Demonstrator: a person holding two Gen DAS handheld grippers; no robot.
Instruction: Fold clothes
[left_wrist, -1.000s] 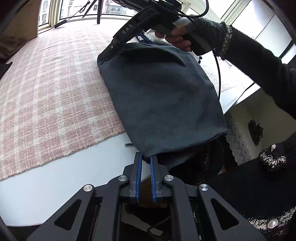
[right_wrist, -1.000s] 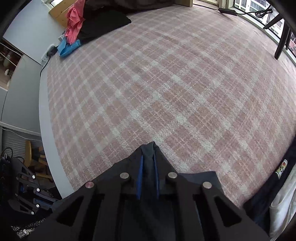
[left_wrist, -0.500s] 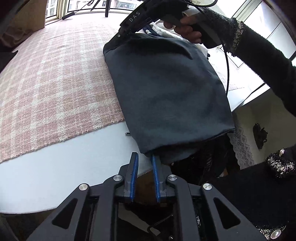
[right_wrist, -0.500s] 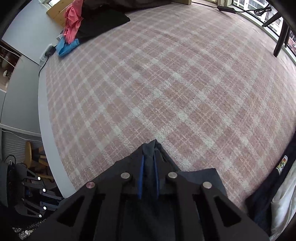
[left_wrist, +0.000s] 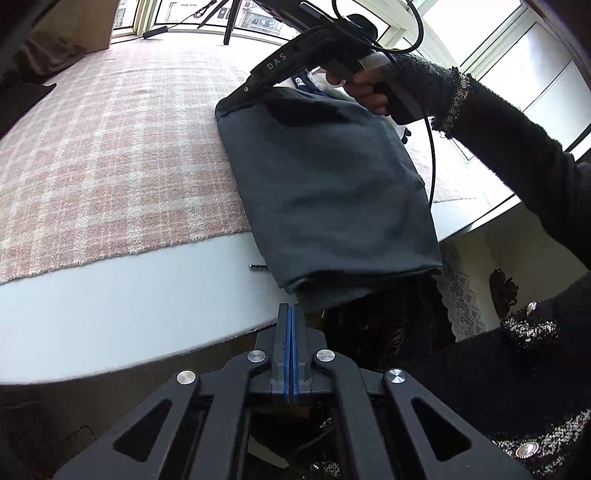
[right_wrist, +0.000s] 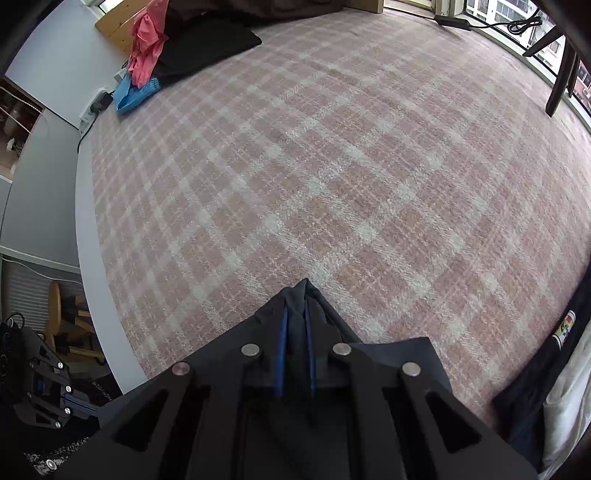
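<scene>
A folded dark grey garment (left_wrist: 328, 192) lies on the pink plaid cloth (left_wrist: 110, 162), its near end hanging over the white table edge (left_wrist: 129, 295). My left gripper (left_wrist: 290, 314) is shut and empty, just short of the garment's near corner. My right gripper (left_wrist: 242, 90) is shut on the garment's far corner; in the right wrist view the grey fabric (right_wrist: 297, 306) is pinched between its blue pads (right_wrist: 282, 332), low over the plaid cloth (right_wrist: 332, 166).
A pile of black, pink and blue clothes (right_wrist: 166, 62) sits at the far left corner. More clothing, dark and white (right_wrist: 561, 369), lies at the right. A small dark pin (left_wrist: 257, 266) lies on the white edge. A tripod leg (right_wrist: 561, 74) stands by the window.
My left gripper let go of the garment's near corner, drew back a little and closed empty. The right gripper kept its hold on the far corner.
</scene>
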